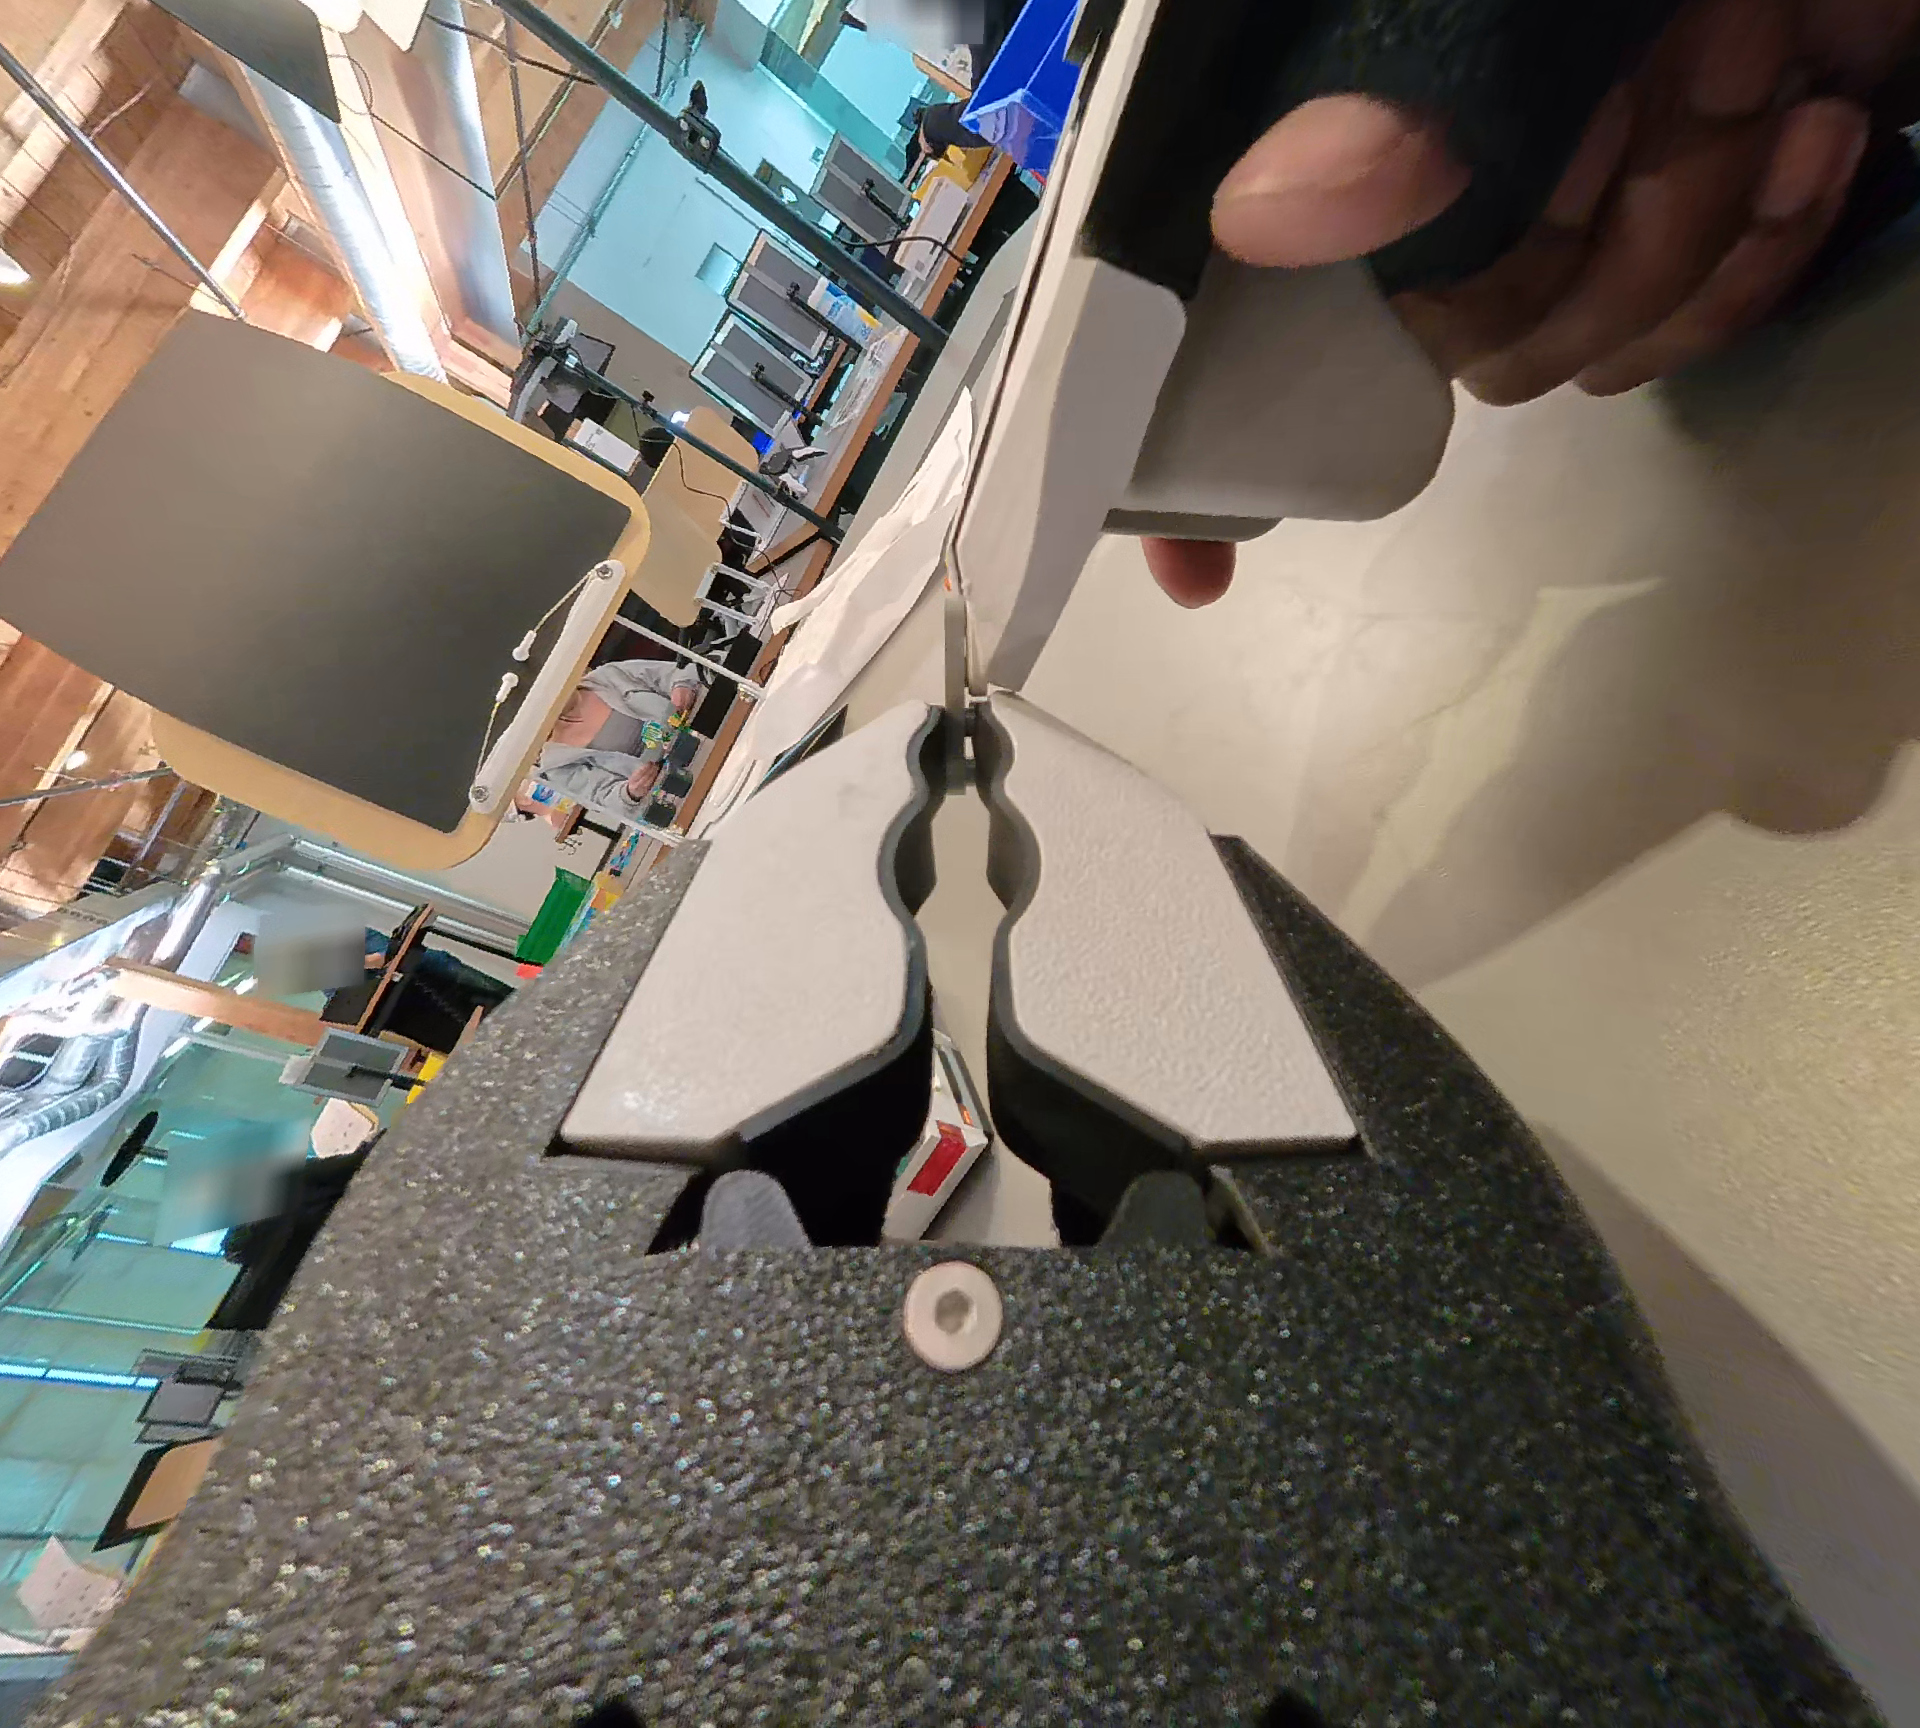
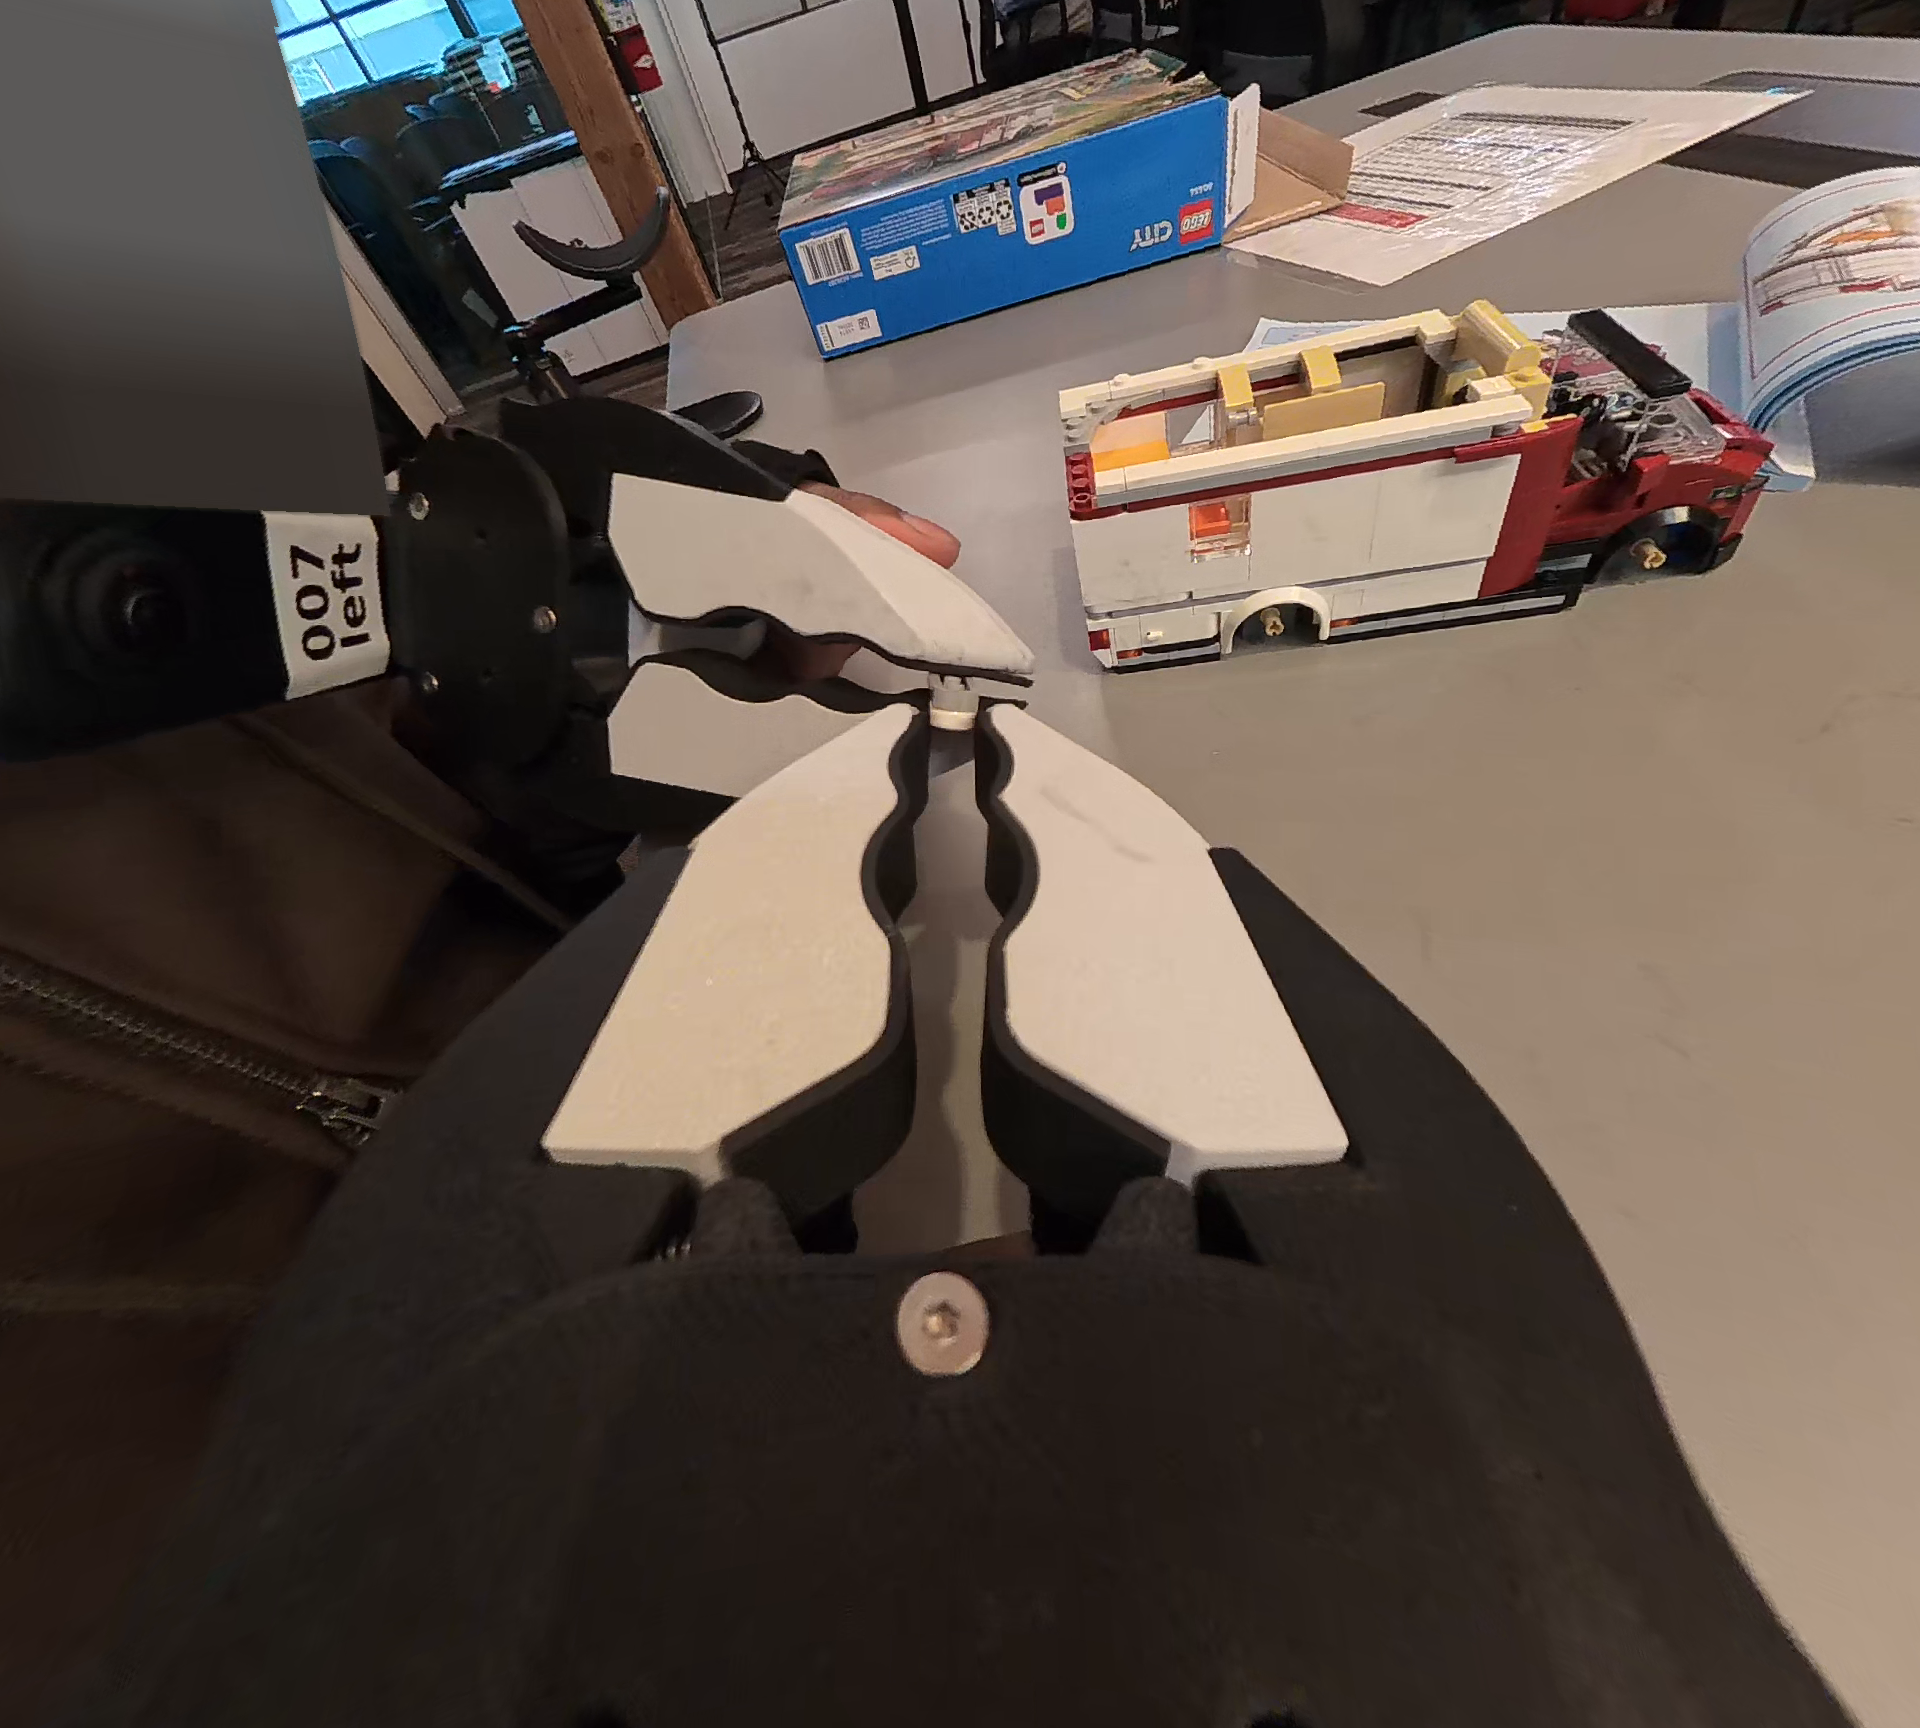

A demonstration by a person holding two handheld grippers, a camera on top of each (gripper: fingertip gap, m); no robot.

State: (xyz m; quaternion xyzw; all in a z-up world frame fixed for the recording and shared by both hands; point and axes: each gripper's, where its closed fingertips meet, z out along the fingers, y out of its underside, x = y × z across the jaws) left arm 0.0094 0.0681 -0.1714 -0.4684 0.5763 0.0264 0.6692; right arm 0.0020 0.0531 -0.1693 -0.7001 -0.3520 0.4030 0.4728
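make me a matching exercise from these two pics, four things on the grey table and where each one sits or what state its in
Things:
1. blue box
2. toy truck
3. open booklet
4. small white piece

Places or states:
A. at the table's right edge of the view, pages fanned, just behind the truck's cab
B. at the tips of the right claw, where the left claw meets it
C. lying flat at the far side of the table, end flap open
D. standing mid-table, red cab, white body, roof open

Pairs: 1-C, 2-D, 3-A, 4-B
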